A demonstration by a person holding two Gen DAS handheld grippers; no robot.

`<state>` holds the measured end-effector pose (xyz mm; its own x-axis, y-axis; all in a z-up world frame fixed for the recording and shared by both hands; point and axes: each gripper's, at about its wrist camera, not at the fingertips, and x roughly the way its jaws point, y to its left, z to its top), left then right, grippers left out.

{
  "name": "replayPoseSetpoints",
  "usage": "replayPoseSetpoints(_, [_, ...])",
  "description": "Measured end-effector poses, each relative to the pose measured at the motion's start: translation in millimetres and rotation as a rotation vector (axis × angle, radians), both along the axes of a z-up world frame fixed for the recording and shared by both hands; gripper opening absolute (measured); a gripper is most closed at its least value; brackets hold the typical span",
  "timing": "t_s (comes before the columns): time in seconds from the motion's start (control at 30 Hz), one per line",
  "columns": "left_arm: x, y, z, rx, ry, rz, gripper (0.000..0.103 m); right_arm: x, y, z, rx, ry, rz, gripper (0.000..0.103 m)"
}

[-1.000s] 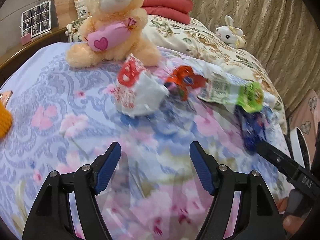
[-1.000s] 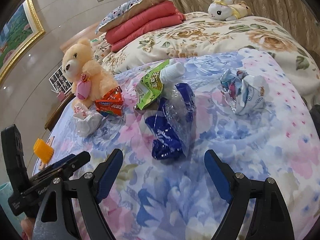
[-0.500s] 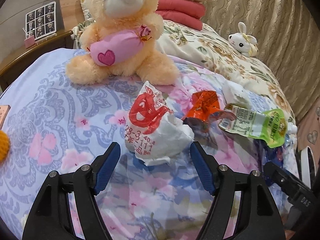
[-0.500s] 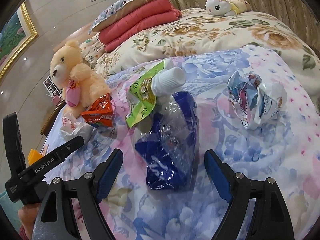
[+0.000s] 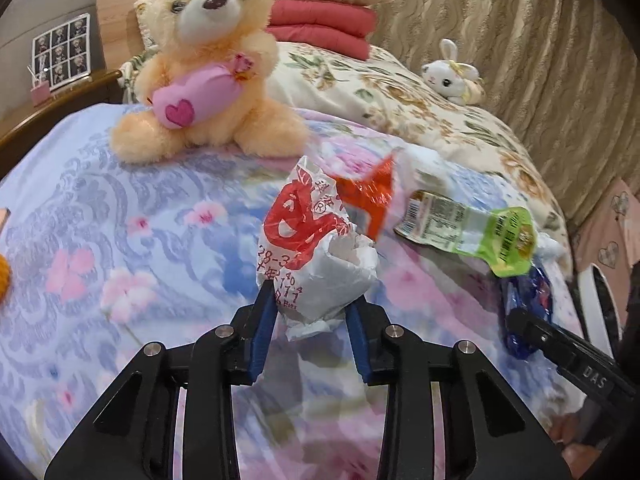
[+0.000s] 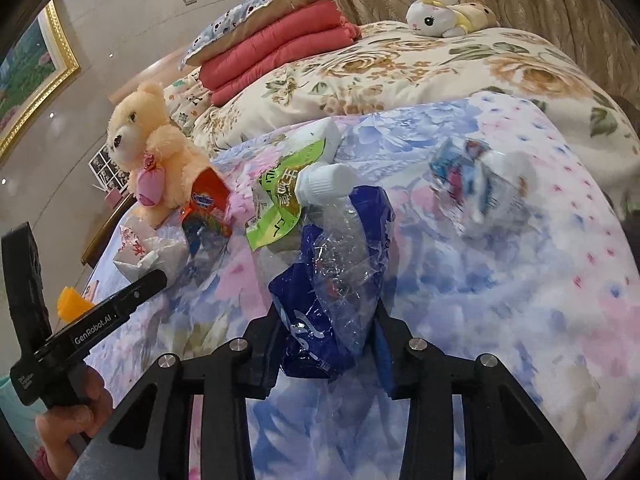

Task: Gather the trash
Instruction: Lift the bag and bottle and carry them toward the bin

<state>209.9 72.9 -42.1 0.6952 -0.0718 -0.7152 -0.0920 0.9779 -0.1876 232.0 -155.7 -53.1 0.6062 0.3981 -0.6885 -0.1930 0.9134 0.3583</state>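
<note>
A crumpled white bag with red print (image 5: 316, 256) lies on the flowered bedspread (image 5: 120, 240). My left gripper (image 5: 310, 308) has its jaws closing, and the blue pads press the bag's lower end between them. In the right wrist view a blue and clear plastic bag (image 6: 340, 280) sits between the closing jaws of my right gripper (image 6: 328, 336), pinched at its near end. Loose on the bed are an orange wrapper (image 5: 368, 196), a green pouch (image 5: 476, 232) with a white cap (image 6: 324, 180), and a crumpled blue-white wrapper (image 6: 480, 192) further right.
A peach teddy bear (image 5: 208, 72) sits just behind the white bag. A white rabbit plush (image 6: 436, 12) lies on the floral quilt (image 6: 400, 72), with folded red quilts (image 6: 280, 44) at the headboard. An orange object (image 6: 70, 300) rests at the bed's left edge.
Both grippers came forward to the trash. The left jaws narrowed around the white bag and the right jaws narrowed around the blue plastic bag, both standing wide open before.
</note>
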Motion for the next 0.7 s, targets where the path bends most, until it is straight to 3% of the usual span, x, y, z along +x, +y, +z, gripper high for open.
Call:
replayPoseSetpoints(0.27, [-35.7, -41.5, 3.5, -0.048, 0.003, -0.104, 0.032, -28.5, -28.9, 5.5, 0.018, 0.000, -0.018, 0.039])
replayPoseSetpoints(0.7, [-57.7, -103.4, 3.7, -0.040, 0.015, -0.240, 0.032, -55.9, -70.0, 6.3, -0.039, 0.003, -0.084, 0.039])
